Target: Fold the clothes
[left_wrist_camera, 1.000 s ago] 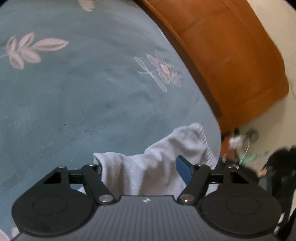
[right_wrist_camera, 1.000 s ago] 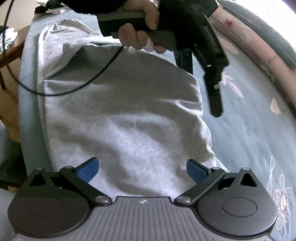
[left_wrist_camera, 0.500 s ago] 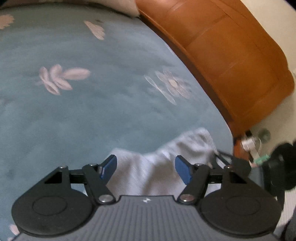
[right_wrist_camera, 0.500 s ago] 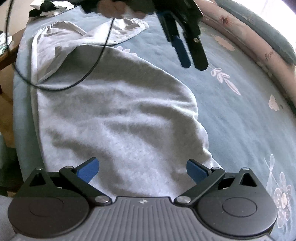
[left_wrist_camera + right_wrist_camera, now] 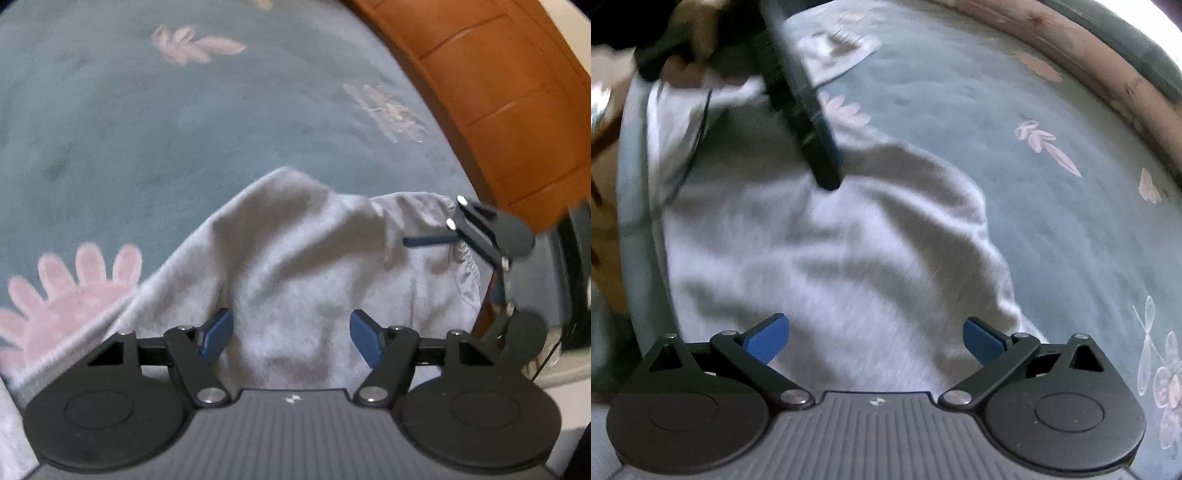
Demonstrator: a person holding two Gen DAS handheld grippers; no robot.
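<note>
Teal flowered bedspread point(image 5: 155, 122) — grey garment point(image 5: 303, 266) on it — wooden footboard point(image 5: 509, 96) beside.

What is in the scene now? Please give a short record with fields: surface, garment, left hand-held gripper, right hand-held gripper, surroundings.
surface: blue-grey bedcover with pink flower prints
garment: grey garment, spread out and wrinkled on the bedcover
left hand-held gripper: open, over the garment, nothing between its fingers
right hand-held gripper: open, over the garment, gripping nothing
surroundings: wooden bed frame beside the bedcover
</note>
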